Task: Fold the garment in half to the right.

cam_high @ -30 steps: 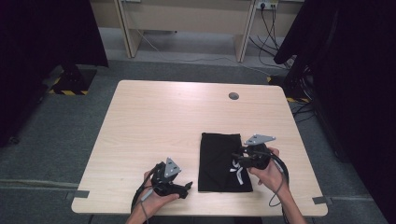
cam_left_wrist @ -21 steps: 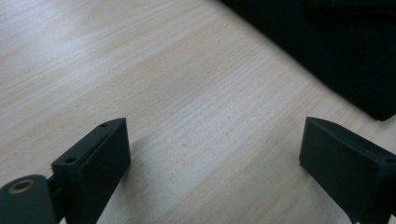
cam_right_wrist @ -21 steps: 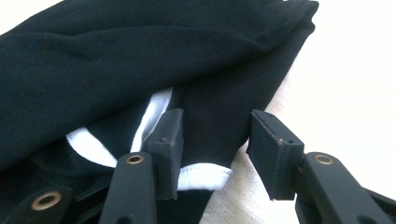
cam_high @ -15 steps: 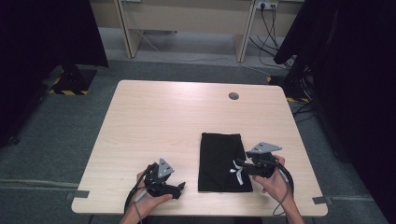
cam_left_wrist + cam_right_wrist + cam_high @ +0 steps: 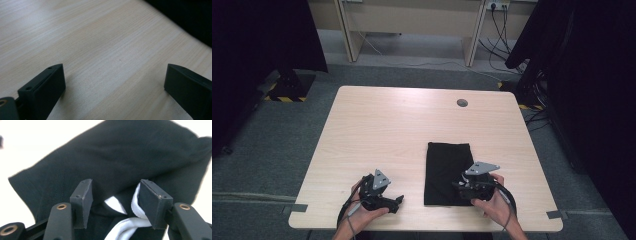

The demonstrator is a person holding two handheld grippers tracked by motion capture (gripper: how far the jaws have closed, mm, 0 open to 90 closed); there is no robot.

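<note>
A folded black cloth [image 5: 447, 165] lies on the near right part of the light wooden table [image 5: 402, 130]. My right gripper [image 5: 459, 187] hovers over the cloth's near edge. In the right gripper view its jaws [image 5: 116, 182] stand partly apart and have just been opening. The black cloth [image 5: 140, 150] and a white trim [image 5: 125, 225] lie between them, unpressed. My left gripper [image 5: 398, 200] sits near the table's front edge, left of the cloth. Its jaws [image 5: 115, 67] have just been opening and stand wide over bare wood, with the cloth [image 5: 190, 20] off to the right.
A round cable hole [image 5: 462, 103] sits at the table's far right. Grey tape marks [image 5: 297, 207] flank the front corners. Beyond the table are desk legs, floor cables [image 5: 532, 75] and dark curtains on both sides.
The right gripper has slid toward the near edge and a little left, now covering the white trim. The left gripper has drifted slightly left.
</note>
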